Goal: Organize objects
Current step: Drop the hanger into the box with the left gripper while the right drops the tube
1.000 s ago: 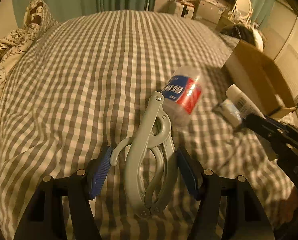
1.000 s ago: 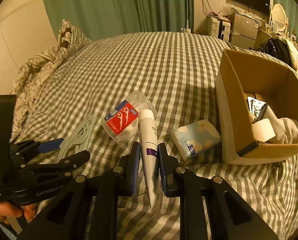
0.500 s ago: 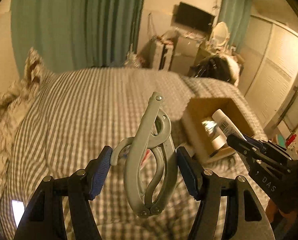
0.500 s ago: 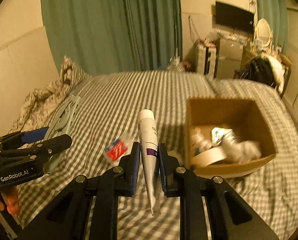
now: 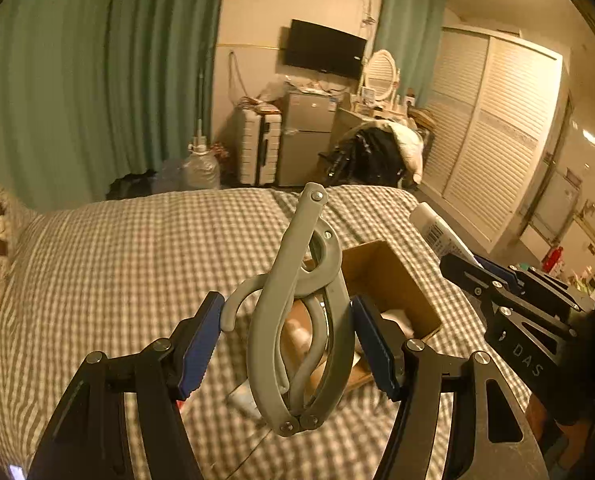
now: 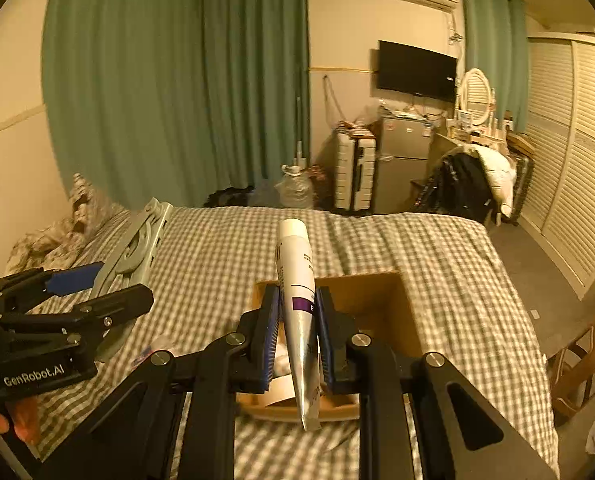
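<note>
You have a folded grey plastic hanger mid-frame, a white tube upright, both above the open cardboard box.

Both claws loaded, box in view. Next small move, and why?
Probably lower the right claw and open it: its white-and-silver tube hangs over the open cardboard box. The left claw holds the grey folding hanger above the bed and can follow.

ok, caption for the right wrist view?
Right claw carries a white tube above the open cardboard box on the checked bed.
</note>
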A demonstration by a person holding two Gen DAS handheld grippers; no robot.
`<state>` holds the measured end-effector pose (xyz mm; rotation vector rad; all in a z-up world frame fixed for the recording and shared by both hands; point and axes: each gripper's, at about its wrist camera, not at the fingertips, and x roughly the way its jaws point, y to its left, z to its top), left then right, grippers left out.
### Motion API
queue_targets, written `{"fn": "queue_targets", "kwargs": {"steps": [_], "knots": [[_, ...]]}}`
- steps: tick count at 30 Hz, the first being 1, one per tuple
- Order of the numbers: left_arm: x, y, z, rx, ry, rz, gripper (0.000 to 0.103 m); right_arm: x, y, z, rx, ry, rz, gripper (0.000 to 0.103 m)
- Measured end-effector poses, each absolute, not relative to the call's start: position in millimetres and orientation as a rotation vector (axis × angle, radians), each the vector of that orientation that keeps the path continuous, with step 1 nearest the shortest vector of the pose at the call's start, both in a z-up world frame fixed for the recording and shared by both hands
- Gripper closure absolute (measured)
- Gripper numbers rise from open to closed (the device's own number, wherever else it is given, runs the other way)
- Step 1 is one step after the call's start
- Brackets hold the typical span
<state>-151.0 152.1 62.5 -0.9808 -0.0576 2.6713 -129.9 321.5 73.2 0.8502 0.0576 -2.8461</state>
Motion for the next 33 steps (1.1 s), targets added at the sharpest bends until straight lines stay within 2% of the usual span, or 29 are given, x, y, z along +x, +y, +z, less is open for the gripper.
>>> {"fn": "queue_targets", "kwargs": {"steps": [10,20,27,28,30,32,33], "knots": [[-207.7,216.3,29.5,-1.045,0.041,2.611,0.036,-183.8,369.7,47.9,0.955,0.027,-2.881,0.086],[-238.7,233.7,-26.0,-1.191,0.070,2.577,0.036,-216.8,394.9,-4.4,1.106,-0.028,-2.850,0.086],[-238.8,237.2,-34.1,-1.229,0.068,2.529,0.035,-215.0,400.3,-6.4,1.108,-0.062,-2.846,0.084],[-235.4,235.7,-31.8,-1.225,0.068,2.525,0.034,-213.4,399.9,-3.3,1.098,-0.057,-2.856,0.083],[-227.0,229.6,-22.8,-1.196,0.072,2.535,0.028,-205.8,397.8,5.8,1.072,-0.044,-2.873,0.065],[-217.7,222.5,-8.0,-1.159,0.079,2.564,0.020,-197.3,394.5,16.2,1.046,-0.038,-2.882,0.056],[-212.9,218.1,-0.2,-1.135,0.078,2.583,0.018,-193.3,393.1,21.9,1.031,-0.034,-2.890,0.055]]}}
